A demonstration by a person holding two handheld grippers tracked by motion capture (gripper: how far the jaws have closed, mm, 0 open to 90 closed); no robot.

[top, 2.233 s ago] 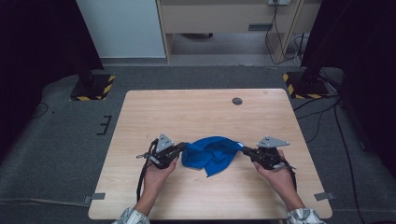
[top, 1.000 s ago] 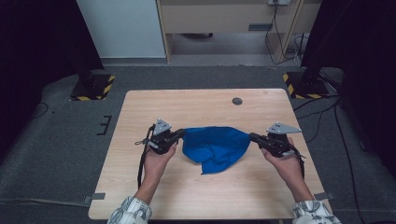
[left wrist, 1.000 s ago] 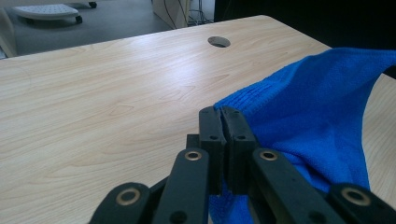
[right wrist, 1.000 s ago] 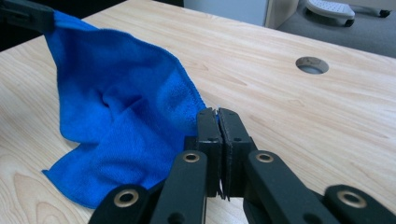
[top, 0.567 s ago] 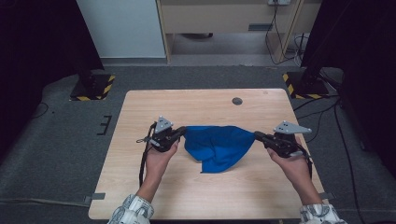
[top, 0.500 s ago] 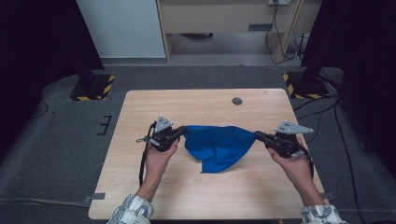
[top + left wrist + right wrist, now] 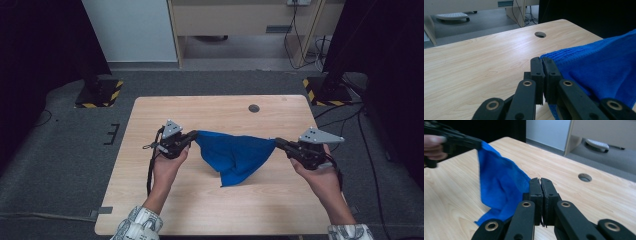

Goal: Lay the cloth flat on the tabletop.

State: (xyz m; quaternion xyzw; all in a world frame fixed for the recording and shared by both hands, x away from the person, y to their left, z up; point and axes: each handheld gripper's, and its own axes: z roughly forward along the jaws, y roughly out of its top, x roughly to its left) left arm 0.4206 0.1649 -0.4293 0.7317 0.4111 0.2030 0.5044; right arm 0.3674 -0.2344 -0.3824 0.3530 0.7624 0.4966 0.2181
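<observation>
A blue cloth (image 7: 234, 155) hangs stretched between my two grippers above the wooden table (image 7: 210, 115). My left gripper (image 7: 194, 135) is shut on the cloth's left corner; in the left gripper view its jaws (image 7: 542, 65) pinch the blue cloth (image 7: 599, 70) edge. My right gripper (image 7: 278, 142) is shut on the opposite corner; in the right gripper view the closed jaws (image 7: 540, 186) hold the cloth (image 7: 499, 185), which runs to the other gripper (image 7: 459, 141) at upper left. The cloth's top edge is taut and its lower part droops to a point touching the table.
A round cable hole (image 7: 254, 108) sits near the table's far edge, also seen as a hole (image 7: 540, 34) and a hole (image 7: 584, 177). Grey carpet surrounds the table. Yellow-black striped stand bases (image 7: 100, 94) flank the far corners. Cabinets stand behind.
My right gripper has moved outward to the right and up, pulling the cloth from a crumpled heap into a stretched span. The left gripper stayed nearly still.
</observation>
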